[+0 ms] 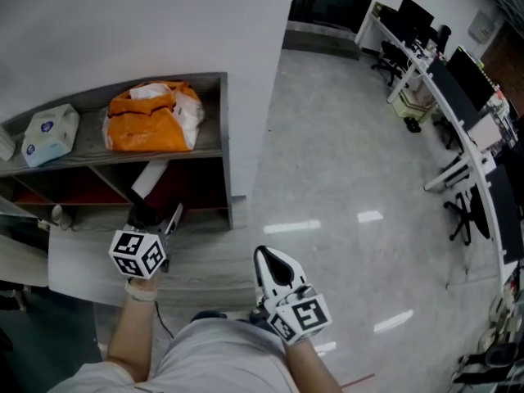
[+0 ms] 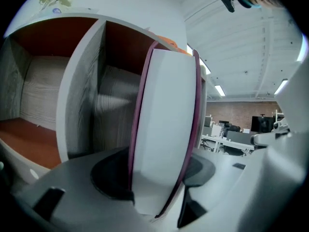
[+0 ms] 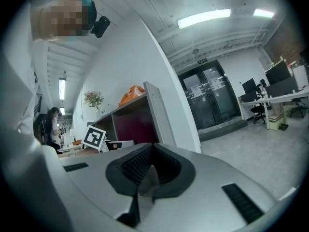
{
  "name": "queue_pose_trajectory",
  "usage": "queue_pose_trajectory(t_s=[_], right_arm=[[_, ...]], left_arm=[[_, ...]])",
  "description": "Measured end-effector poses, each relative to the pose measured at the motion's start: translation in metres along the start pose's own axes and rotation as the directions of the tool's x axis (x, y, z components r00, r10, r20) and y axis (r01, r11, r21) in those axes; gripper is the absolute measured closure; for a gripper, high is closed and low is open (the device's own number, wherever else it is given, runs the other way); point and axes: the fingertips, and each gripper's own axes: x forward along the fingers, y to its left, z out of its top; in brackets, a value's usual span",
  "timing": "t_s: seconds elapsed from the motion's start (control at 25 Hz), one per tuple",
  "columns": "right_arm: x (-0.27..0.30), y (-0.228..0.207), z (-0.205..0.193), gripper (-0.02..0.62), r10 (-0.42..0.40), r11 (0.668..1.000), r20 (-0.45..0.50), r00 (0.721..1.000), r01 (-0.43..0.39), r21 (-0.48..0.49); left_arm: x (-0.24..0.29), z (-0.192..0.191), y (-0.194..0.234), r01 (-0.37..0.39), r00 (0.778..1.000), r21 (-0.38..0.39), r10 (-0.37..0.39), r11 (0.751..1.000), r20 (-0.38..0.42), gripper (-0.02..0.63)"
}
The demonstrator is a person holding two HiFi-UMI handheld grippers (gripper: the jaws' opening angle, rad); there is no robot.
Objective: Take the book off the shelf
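A book (image 1: 150, 178) with white page edges and a purple cover (image 2: 166, 129) leans in the right-hand lower compartment of the grey shelf (image 1: 223, 121). My left gripper (image 1: 160, 215) reaches into that compartment. In the left gripper view, my left gripper (image 2: 159, 178) has the book's lower end between its two dark pads, which touch the covers on both sides. My right gripper (image 1: 273, 260) hangs lower down, in front of the person's body and away from the shelf. Its pads (image 3: 145, 178) meet with nothing between them.
On the shelf top lie an orange bag (image 1: 154, 117) and a blue-and-white tissue pack (image 1: 49, 133). A vertical divider (image 2: 79, 81) stands left of the book. Desks with monitors (image 1: 458, 80) and chairs line the right side across the shiny floor (image 1: 327, 178).
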Motion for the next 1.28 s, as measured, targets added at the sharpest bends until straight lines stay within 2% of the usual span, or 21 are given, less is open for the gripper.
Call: queue_pose_trajectory(t_s=[0.32, 0.48, 0.64, 0.92, 1.08, 1.28], right_arm=[[0.034, 0.024, -0.008, 0.575, 0.168, 0.986, -0.036, 0.985, -0.167, 0.017], [0.053, 0.048, -0.013, 0.575, 0.273, 0.962, -0.059, 0.960, -0.272, 0.022], [0.069, 0.076, -0.021, 0.575, 0.376, 0.927, -0.085, 0.923, -0.374, 0.032], [0.091, 0.128, -0.043, 0.575, 0.538, 0.842, -0.140, 0.831, -0.536, 0.056], [0.099, 0.151, -0.054, 0.575, 0.587, 0.809, -0.160, 0.793, -0.584, 0.073], [0.104, 0.177, -0.069, 0.575, 0.642, 0.765, -0.188, 0.744, -0.637, 0.093]], left_arm=[[-0.051, -0.007, -0.002, -0.057, 0.998, -0.009, 0.057, 0.998, -0.011, 0.353], [-0.084, -0.007, 0.000, -0.124, 0.992, -0.010, 0.124, 0.992, 0.006, 0.361], [-0.118, -0.011, 0.006, -0.199, 0.980, -0.030, 0.200, 0.979, 0.015, 0.373], [-0.179, -0.039, 0.017, -0.354, 0.935, -0.065, 0.353, 0.933, -0.029, 0.388], [-0.208, -0.050, 0.021, -0.410, 0.912, -0.111, 0.409, 0.905, -0.033, 0.388], [-0.246, -0.065, 0.027, -0.491, 0.870, -0.164, 0.491, 0.856, -0.043, 0.390]])
